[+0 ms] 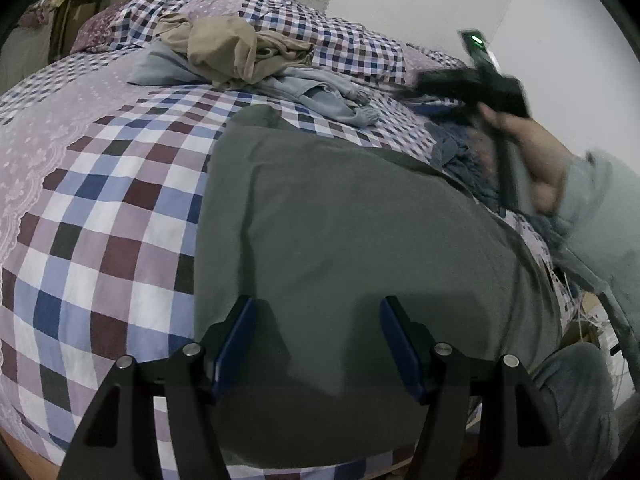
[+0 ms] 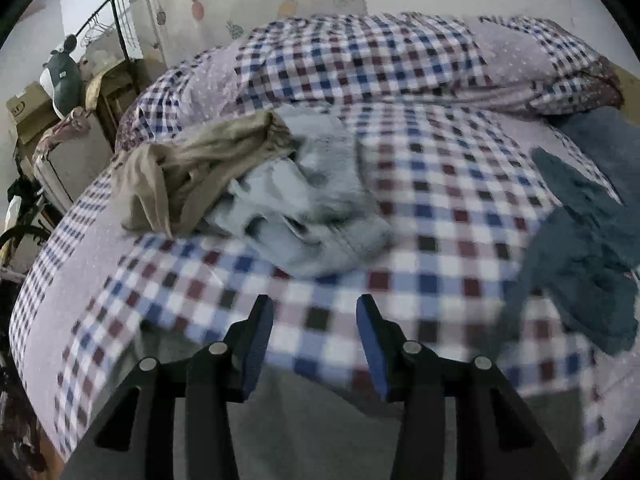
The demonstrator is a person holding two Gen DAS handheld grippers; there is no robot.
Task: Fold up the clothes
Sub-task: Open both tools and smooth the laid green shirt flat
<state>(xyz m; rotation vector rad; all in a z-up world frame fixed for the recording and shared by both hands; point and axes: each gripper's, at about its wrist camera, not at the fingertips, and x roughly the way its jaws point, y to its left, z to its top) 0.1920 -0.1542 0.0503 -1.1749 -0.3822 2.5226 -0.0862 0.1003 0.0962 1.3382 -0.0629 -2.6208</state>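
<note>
A dark grey-green garment lies spread flat on the checked bedspread. My left gripper hovers open just above its near part, nothing between the blue pads. In the left wrist view a hand holds the right gripper, blurred, over the garment's far right corner. In the right wrist view my right gripper stands open above the bedspread, with the grey-green garment under its base. A tan garment and a light blue one lie crumpled ahead.
A dark blue-teal garment lies bunched at the right of the bed. A rolled checked duvet runs along the far side. Boxes, a plush toy and a clothes rail stand left of the bed. A person's sleeve is at the right.
</note>
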